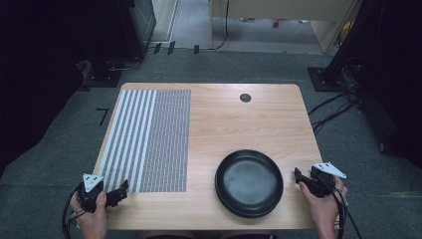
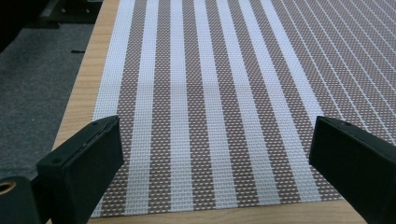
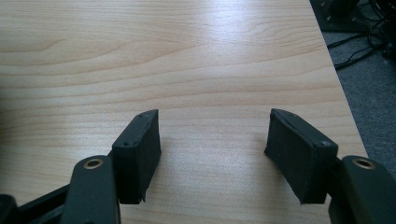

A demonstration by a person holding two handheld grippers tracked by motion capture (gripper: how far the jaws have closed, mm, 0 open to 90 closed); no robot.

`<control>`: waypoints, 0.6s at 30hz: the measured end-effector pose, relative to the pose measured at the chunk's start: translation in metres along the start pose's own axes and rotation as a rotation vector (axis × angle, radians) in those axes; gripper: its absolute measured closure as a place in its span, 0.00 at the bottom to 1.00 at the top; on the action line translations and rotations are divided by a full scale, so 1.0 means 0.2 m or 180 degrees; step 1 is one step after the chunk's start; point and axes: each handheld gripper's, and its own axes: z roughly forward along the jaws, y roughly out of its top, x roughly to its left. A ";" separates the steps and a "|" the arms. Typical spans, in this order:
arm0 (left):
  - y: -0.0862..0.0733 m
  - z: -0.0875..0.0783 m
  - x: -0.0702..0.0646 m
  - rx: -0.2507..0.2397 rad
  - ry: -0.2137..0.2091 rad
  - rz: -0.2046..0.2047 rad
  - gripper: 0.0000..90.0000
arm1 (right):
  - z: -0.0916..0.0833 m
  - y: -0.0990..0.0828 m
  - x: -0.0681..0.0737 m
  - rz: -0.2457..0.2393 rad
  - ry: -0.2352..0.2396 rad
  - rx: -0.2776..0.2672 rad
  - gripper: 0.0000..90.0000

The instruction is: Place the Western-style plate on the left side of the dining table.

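Both grippers sit at the table [image 1: 229,119] near edge: we hold the left gripper [image 1: 121,190], jaws apart, empty, at 7 o'clock over the striped placemat [image 1: 149,139]; right gripper [image 1: 297,177], jaws apart, empty, at 3 o'clock of the black plate [image 1: 249,183].

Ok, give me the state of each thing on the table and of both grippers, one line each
Black plate: upright, empty, at the near edge of the table.
Striped placemat: spread flat on the table's left side, nothing on it.
Left gripper: open, holding nothing, over the placemat's near edge.
Right gripper: open, holding nothing, above bare wood.
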 end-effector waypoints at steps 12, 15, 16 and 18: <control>0.07 -0.01 -0.16 -0.0164 -0.0005 0.0152 0.03 | 0.00 0.00 0.00 0.0019 -0.0008 -0.0002 0.39; 0.08 0.00 -0.18 -0.0175 -0.0039 0.0143 0.03 | -0.01 0.01 0.00 0.0071 -0.0032 0.0014 0.40; 0.09 0.00 -0.19 -0.0183 -0.0053 0.0154 0.03 | -0.01 0.01 0.00 0.0071 -0.0032 0.0014 0.40; 0.09 0.00 -0.22 -0.0200 -0.0080 0.0166 0.03 | -0.01 0.01 0.01 0.0071 -0.0070 -0.0001 0.41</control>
